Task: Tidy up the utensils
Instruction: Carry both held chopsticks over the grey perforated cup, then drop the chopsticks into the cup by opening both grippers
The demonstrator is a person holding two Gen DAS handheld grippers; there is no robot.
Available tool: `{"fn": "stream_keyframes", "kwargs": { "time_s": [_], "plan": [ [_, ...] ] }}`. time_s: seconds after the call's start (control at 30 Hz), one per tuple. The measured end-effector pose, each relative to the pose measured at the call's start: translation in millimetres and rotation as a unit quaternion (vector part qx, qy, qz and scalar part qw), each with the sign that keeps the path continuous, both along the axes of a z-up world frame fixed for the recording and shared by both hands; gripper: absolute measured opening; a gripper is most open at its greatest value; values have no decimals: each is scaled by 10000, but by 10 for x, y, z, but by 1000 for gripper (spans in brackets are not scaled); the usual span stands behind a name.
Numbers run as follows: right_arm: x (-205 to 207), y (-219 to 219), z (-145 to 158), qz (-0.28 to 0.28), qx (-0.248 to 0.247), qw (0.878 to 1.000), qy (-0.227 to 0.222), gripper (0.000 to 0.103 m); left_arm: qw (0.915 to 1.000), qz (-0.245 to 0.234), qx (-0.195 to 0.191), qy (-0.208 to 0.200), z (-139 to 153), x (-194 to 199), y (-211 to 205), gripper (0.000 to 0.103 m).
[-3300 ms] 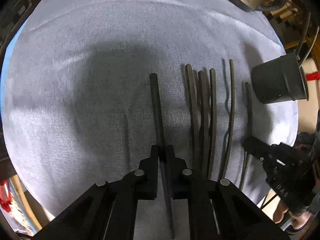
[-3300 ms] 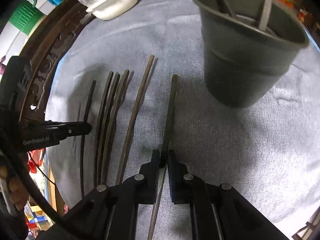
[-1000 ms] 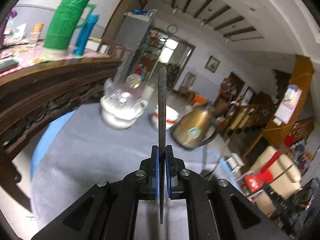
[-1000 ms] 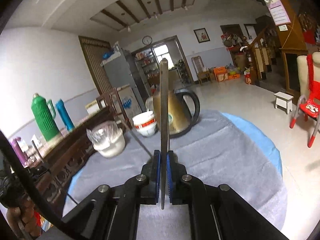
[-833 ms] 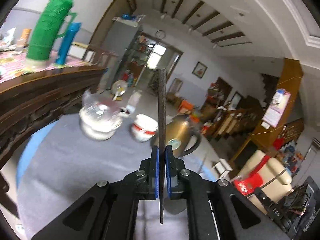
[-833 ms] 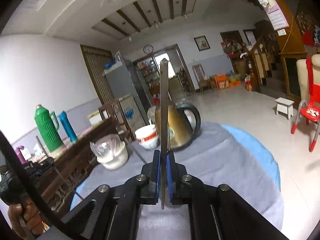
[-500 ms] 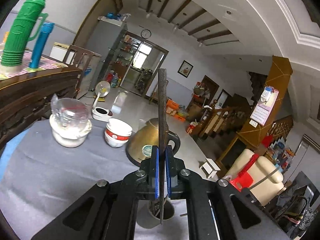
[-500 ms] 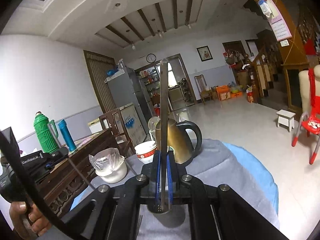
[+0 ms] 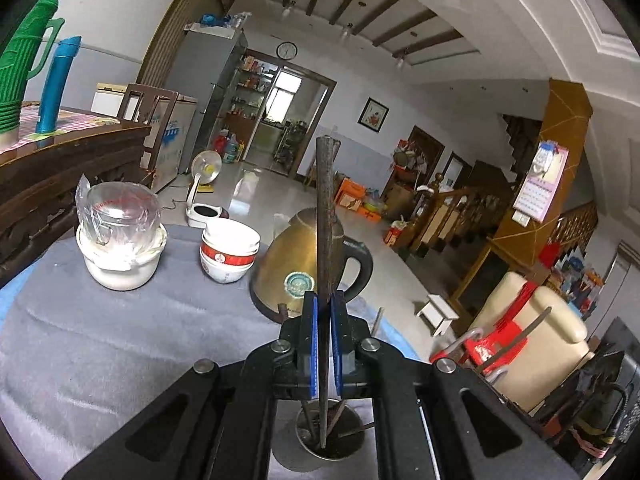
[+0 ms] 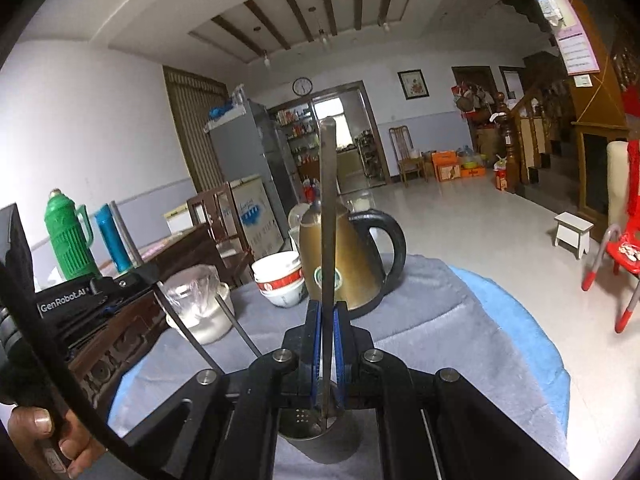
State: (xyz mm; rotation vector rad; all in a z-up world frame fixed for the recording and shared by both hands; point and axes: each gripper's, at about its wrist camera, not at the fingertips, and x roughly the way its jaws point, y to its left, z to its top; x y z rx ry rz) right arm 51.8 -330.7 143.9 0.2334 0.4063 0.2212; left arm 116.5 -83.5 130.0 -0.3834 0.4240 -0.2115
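Upright chopstick [image 9: 323, 216] clamped between left tongs [image 9: 324, 344], lower tip inside cup [image 9: 332, 450] on bench [image 9: 100, 344]. Second chopstick [image 10: 328, 240] upright in right tongs [image 10: 325, 350], above same cup. Behind, left to right: covered bowl [image 9: 120, 240], stacked bowls [image 9: 228, 252], kettle [image 9: 296, 268].

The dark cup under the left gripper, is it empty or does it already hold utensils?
Not empty. In the left wrist view, several dark sticks stand inside the cup, below the stick held upright.
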Motion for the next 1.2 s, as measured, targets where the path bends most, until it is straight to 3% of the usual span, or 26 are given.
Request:
{"fn": "stream_keyframes", "kwargs": {
  "time_s": [0.43, 0.83, 0.9, 0.93, 0.97, 1.03, 1.07, 1.1, 1.13, 1.17, 1.2],
  "plan": [
    [247, 64, -282, -54, -93, 9995, 295, 7, 9989, 20, 419, 208, -307, 190, -187, 6],
    [414, 119, -552, 199, 37, 9960, 865, 7, 9963, -190, 664, 503, -462, 237, -312, 6],
    [424, 113, -585, 220, 65, 9950, 969, 8, 9958, -153, 712, 554, -459, 230, -297, 11],
    [425, 99, -590, 210, 84, 9946, 1017, 8, 9958, -166, 687, 584, -445, 211, -277, 19],
    [424, 88, -590, 176, 75, 9941, 1067, 8, 9957, -167, 684, 608, -432, 186, -279, 35],
    [423, 72, -576, 118, 45, 9935, 1133, 17, 9963, -70, 666, 540, -362, 102, -224, 51],
    [402, 51, -555, 84, 45, 9933, 1149, 22, 9967, -9, 669, 459, -331, 58, -203, 54],
    [372, 36, -527, 61, 70, 9936, 1124, 39, 9969, 45, 677, 387, -289, 1, -173, 55],
    [333, 10, -490, 25, 114, 9942, 1065, 65, 9971, 59, 670, 361, -250, -49, -137, 58],
    [277, -19, -449, -36, 172, 9952, 962, 73, 9972, 65, 651, 351, -224, -76, -105, 59],
    [222, -34, -405, -96, 184, 9960, 866, 74, 9976, 97, 613, 317, -180, -144, -50, 60]
  ]
}}
